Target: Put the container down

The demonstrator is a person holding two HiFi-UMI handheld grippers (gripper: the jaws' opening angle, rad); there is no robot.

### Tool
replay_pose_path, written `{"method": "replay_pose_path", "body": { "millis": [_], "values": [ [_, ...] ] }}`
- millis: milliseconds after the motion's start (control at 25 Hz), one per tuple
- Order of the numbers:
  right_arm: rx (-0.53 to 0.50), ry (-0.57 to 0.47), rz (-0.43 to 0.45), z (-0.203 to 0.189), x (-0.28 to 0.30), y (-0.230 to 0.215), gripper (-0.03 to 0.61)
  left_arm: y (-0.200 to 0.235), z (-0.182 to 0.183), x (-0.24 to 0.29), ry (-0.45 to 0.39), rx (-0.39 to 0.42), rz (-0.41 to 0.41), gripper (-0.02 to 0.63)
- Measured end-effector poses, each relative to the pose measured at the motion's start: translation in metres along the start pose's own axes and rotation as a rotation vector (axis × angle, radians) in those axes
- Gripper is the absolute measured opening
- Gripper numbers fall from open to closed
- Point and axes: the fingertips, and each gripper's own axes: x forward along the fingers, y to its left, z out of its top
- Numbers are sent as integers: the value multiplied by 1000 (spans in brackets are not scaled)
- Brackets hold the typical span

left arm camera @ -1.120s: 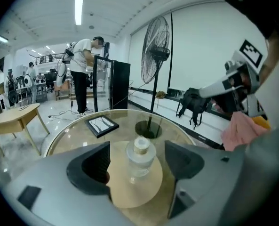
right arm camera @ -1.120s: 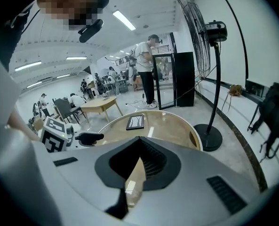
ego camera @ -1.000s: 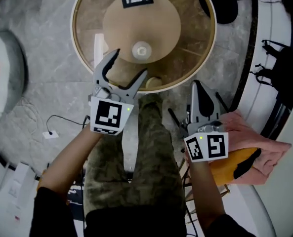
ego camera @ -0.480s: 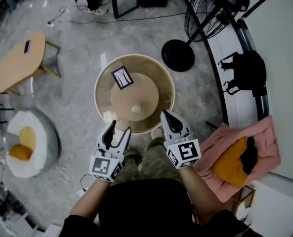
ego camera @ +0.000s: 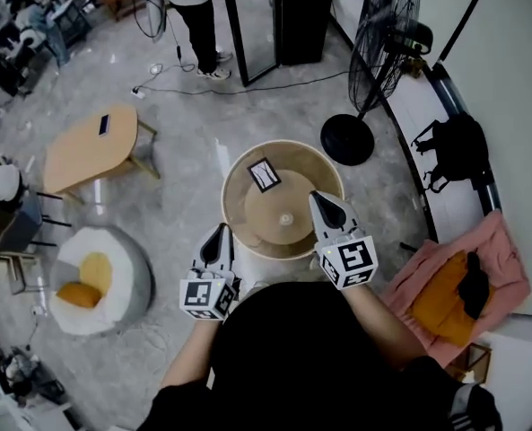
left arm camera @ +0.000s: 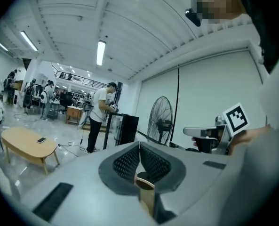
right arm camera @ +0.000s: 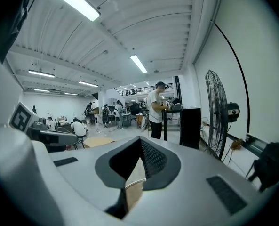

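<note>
A round tan table (ego camera: 239, 196) stands on the floor in front of me in the head view. On it lie a black-and-white marker card (ego camera: 264, 174) and, at the middle, a small white round thing (ego camera: 286, 219) that may be the container. My left gripper (ego camera: 219, 233) hangs just off the table's near left rim, jaws shut with nothing between them (left arm camera: 139, 145). My right gripper (ego camera: 320, 201) is over the table's near right edge, also shut and empty (right arm camera: 140, 140). Neither touches the white thing.
A standing fan (ego camera: 382, 34) and its black base (ego camera: 347, 140) are beyond the table on the right. An oval wooden table (ego camera: 91, 146) and a white seat with an orange cushion (ego camera: 100, 277) are at the left. Pink cloth (ego camera: 490, 250) lies at the right. A person (ego camera: 194, 7) stands far off.
The head view has risen far above the table, which now looks small. The left gripper's jaws went from wide open to shut. Both grippers drew back toward the table's near rim.
</note>
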Motion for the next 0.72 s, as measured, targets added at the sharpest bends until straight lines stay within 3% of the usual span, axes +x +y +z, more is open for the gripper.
{"method": "replay_pose_path", "body": {
  "millis": [120, 200, 360, 480, 720],
  "values": [
    [-36, -24, 4, 5, 23, 11, 21, 35, -13, 4, -24, -42, 20, 25],
    [-50, -46, 12, 19, 20, 10, 21, 38, -1, 3, -57, -43, 36, 25],
    [-53, -83, 1, 59, -8, -24, 21, 5, 44, 18, -100, -16, 54, 25],
    [-53, -82, -3, 70, -16, -42, 21, -20, 59, 28, -78, 27, 41, 25],
    [-76, -66, -17, 35, 22, -44, 21, 3, 22, 54, -63, 55, 11, 25]
  ]
}}
